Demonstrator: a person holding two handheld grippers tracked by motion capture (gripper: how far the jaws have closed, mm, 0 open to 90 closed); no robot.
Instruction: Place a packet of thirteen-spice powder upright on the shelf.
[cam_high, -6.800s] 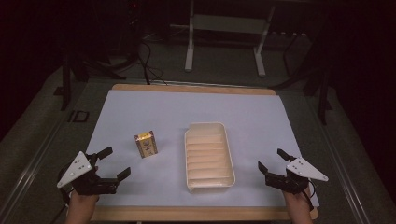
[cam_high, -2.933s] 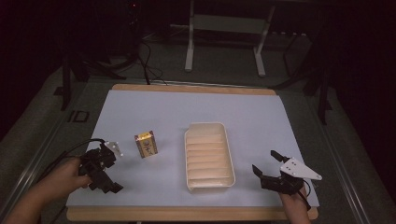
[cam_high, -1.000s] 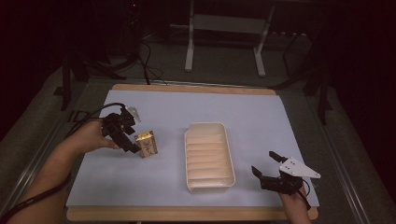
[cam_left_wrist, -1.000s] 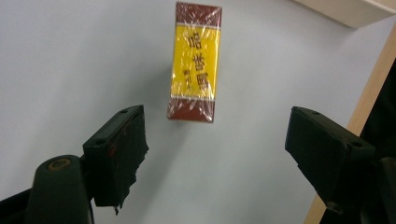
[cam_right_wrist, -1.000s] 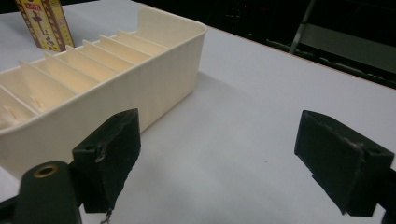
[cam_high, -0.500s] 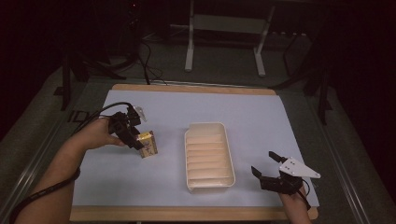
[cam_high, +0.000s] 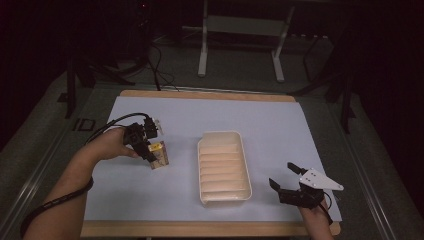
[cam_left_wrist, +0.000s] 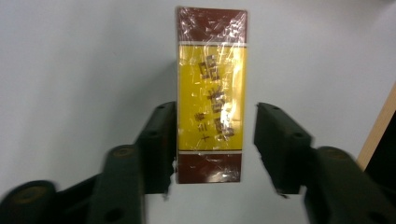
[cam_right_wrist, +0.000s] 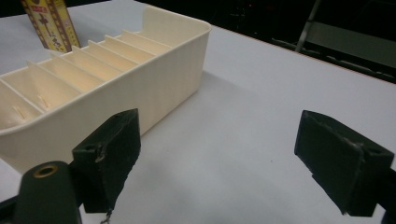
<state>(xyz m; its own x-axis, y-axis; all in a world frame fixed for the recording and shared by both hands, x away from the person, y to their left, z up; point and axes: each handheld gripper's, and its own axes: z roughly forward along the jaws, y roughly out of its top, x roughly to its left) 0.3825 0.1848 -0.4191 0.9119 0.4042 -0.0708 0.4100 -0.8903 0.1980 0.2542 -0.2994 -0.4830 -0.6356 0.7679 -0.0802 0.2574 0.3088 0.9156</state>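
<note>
So the left gripper (cam_left_wrist: 215, 140) had its jaws just closing around the yellow box (cam_left_wrist: 211, 93), one pad touching, the other slightly off; box's long axis ran straight ahead between them. Right gripper (cam_high: 292, 187) idled with wide jaws.

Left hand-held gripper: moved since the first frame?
Yes. The left hand-held gripper went from the mat's near left corner up and right toward the tray; it now straddles the yellow box.

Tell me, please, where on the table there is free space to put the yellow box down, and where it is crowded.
Free patches on the white mat: the far strip beyond the cream tray, the wide band right of the tray, and the near-left corner. It is crowded where the left gripper straddles the yellow box, and near the right gripper beside the tray.
</note>
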